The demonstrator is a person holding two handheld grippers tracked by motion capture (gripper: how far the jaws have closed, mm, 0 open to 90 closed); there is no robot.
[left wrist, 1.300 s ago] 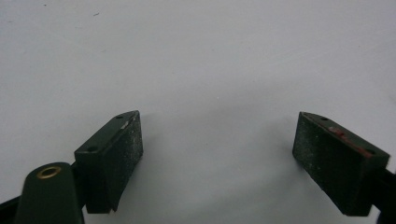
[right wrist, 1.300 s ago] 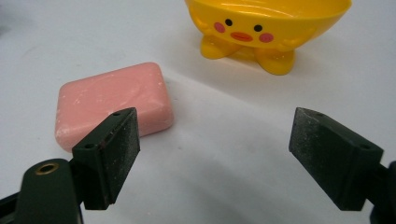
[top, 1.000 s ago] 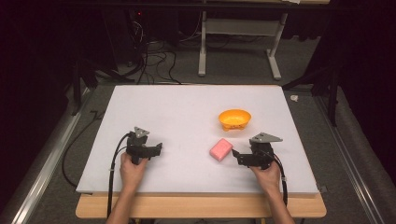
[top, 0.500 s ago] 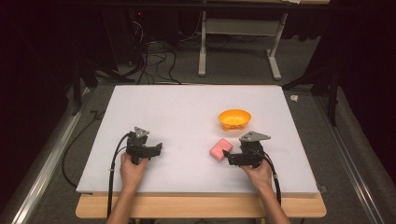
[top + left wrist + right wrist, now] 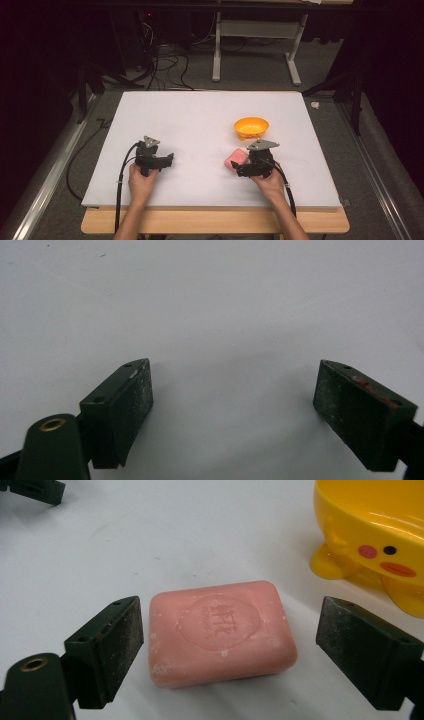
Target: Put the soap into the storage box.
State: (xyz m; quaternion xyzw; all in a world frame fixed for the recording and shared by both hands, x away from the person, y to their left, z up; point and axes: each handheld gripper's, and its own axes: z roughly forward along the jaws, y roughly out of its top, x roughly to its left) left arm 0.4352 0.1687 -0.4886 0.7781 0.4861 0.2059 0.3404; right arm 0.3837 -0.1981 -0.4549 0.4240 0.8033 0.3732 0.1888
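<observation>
Two black jaws of my right gripper [image 5: 230, 645] stand wide apart, one on each side of the pink soap bar [image 5: 220, 632], neither pad touching it. The bar lies flat on the white table [image 5: 125, 545], a rounded rectangle with soft corners and a matte, faintly speckled skin. A round seal is pressed into its top face with raised characters inside; I cannot read them. My pads [image 5: 125, 635] are flat, rough rubbery blocks with small screw holes along their upper edges.

Just beyond the soap to the right stands a glossy yellow plastic bowl [image 5: 370, 525] shaped like a duck, with stubby feet, a pink cheek spot, a black dot eye and an orange beak.

From the high view, the soap [image 5: 236, 159] lies near the table's front, touching nothing but the board, with the bowl [image 5: 251, 127] near behind it. My left gripper [image 5: 235, 405] is spread open too, over bare, smooth white surface, well apart from the soap.
</observation>
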